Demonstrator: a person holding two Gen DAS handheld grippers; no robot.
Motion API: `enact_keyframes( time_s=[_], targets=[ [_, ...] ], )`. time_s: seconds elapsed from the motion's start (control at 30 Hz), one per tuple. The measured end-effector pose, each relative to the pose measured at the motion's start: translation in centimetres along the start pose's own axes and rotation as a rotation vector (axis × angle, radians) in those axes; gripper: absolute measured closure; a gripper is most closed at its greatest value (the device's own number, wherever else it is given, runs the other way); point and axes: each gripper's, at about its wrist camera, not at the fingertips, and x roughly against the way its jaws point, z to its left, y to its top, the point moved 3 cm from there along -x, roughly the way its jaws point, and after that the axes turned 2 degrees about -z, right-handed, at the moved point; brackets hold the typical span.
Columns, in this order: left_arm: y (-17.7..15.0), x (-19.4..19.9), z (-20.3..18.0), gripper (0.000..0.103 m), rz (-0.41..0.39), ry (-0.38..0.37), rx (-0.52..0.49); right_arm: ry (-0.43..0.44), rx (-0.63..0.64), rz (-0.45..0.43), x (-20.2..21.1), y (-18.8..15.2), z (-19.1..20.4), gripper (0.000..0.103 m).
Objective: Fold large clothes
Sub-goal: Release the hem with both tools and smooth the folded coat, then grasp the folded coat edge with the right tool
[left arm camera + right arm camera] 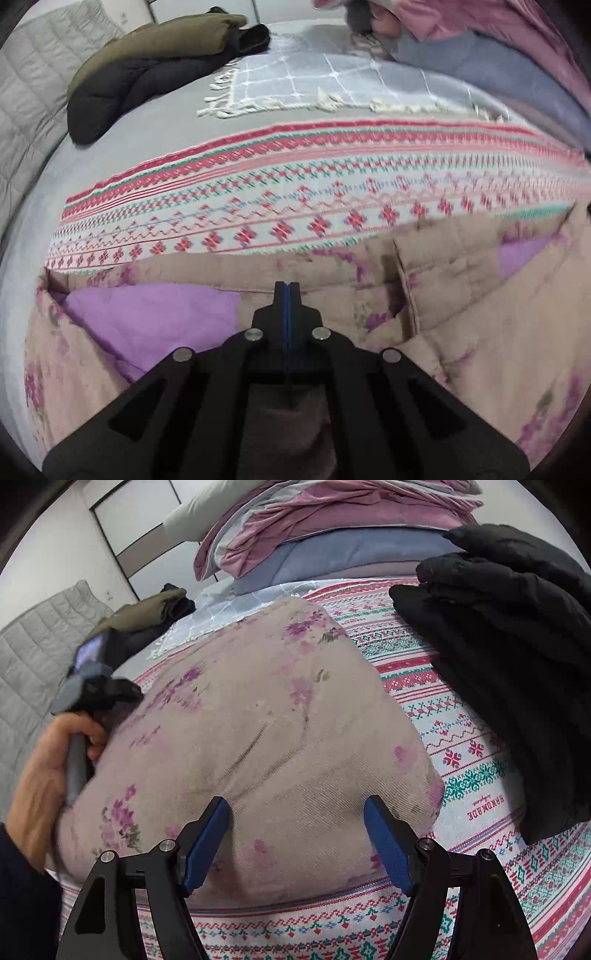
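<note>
A beige padded garment with purple flowers (266, 716) lies folded in a thick bundle on the patterned bedspread (461, 746). The left wrist view shows the same garment (443, 332) with its purple lining (147, 317) exposed. My left gripper (287, 290) is shut, its tips at the garment's upper seam, and I see no cloth between the pads. A person's hand (40, 775) holds that tool at the bundle's left edge. My right gripper (297, 834) stands open over the bundle's near edge, one blue pad on each side, pressing on nothing.
A folded black puffer jacket (509, 664) lies to the right of the bundle. An olive and black jacket (147, 66) lies far left, beside a grey fringed blanket (332, 85). Pink and blue bedding (332, 528) is stacked at the back. A grey quilted cover (29, 92) is at the left.
</note>
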Motion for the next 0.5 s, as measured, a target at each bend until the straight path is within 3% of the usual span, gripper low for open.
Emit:
enact_keyframes(
  time_s=[0.1,0.23,0.27,0.4,0.5],
  targets=[
    [0.7,3.0,1.7,0.103,-0.060,-0.046,0.051,0.004,-0.005,-0.012,0.3,0.0,-0.1,0.025],
    [-0.1,8.8,4.0,0.095,-0.111,-0.072,0.078,0.049,-0.048,-0.031,1.0,0.2,-0.9,0.025],
    [-1.1,10.8,4.4,0.094,-0.135,-0.084,0.073,0.058,-0.055,-0.038,1.3,0.3,-0.9,0.025],
    [-7.3,16.2,3.1,0.068,-0.154,-0.210,0.026,0.093,-0.059,-0.059,2.2,0.6,-0.5,0.025],
    [-13.1,17.3,0.8,0.067,-0.098,-0.279,-0.005,0.111,-0.037,-0.072,2.8,0.5,0.1,0.025]
  ],
)
